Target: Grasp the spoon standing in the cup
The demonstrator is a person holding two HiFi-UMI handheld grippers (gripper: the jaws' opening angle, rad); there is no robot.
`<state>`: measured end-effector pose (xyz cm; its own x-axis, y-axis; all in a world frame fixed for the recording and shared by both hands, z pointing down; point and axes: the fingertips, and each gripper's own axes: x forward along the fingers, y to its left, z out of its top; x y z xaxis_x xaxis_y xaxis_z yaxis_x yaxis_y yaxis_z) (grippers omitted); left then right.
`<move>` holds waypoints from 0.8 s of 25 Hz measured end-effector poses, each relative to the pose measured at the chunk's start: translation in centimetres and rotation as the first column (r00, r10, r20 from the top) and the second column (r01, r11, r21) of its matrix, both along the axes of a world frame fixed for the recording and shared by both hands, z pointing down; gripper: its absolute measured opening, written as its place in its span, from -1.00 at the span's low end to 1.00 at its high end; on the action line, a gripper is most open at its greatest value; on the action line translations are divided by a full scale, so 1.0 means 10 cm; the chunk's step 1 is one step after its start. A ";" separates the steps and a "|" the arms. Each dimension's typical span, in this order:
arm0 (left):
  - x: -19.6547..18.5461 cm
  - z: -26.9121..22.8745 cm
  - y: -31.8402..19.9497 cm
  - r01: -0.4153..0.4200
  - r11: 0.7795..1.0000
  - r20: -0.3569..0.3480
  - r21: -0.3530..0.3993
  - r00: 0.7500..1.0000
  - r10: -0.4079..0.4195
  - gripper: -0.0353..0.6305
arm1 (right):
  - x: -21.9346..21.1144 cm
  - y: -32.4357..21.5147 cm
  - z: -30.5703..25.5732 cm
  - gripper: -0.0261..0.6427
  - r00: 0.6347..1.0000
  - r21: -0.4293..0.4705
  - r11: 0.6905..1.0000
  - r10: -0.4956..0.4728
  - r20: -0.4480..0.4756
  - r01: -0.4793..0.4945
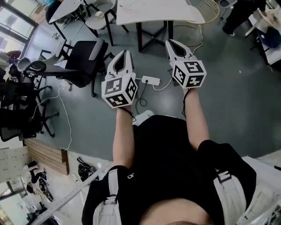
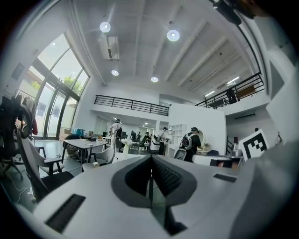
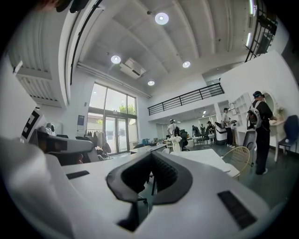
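I see no spoon in any view. A small pale cup [image 1: 100, 14] sits on a white seat at the far left, also visible in the left gripper view as the cup [image 2: 96, 164]; whether anything stands in it I cannot tell. My left gripper [image 1: 125, 52] and right gripper [image 1: 169, 41] are held out level side by side above the grey floor, each with a marker cube behind it. In the left gripper view the left gripper [image 2: 150, 158] has its jaws meeting with nothing between them. The right gripper [image 3: 151, 155] is likewise shut and empty.
A white table [image 1: 153, 11] stands just ahead of the grippers. To the left is a black office chair [image 1: 83, 61]. A power strip [image 1: 150, 80] with cables lies on the floor below the hands. A wicker chair [image 3: 238, 158] is at the right, and several people stand far off.
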<state>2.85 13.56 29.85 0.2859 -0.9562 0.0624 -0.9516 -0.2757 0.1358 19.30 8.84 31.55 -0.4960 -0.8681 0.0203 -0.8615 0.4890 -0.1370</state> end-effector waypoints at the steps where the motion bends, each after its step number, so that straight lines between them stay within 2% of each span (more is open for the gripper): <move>1: -0.03 -0.01 0.01 0.007 1.000 -0.001 0.001 1.000 -0.007 -0.85 | -0.03 0.00 0.00 -0.91 1.000 0.000 1.000 -0.008 0.002 0.008; 6: -0.15 -0.08 0.02 0.038 0.999 0.001 0.015 0.999 -0.038 -0.85 | -0.15 0.00 -0.01 -0.91 0.999 0.001 0.999 -0.039 0.004 0.039; 12: -0.15 -0.14 -0.04 0.035 0.999 0.005 0.036 0.999 -0.036 -0.85 | -0.05 -0.09 -0.05 -0.91 1.000 0.014 1.000 -0.019 0.012 0.019; 20: -0.34 0.00 -0.33 0.046 0.999 -0.010 0.023 0.999 -0.046 -0.85 | -0.24 -0.40 0.04 -0.91 0.999 0.005 0.999 -0.033 0.005 0.033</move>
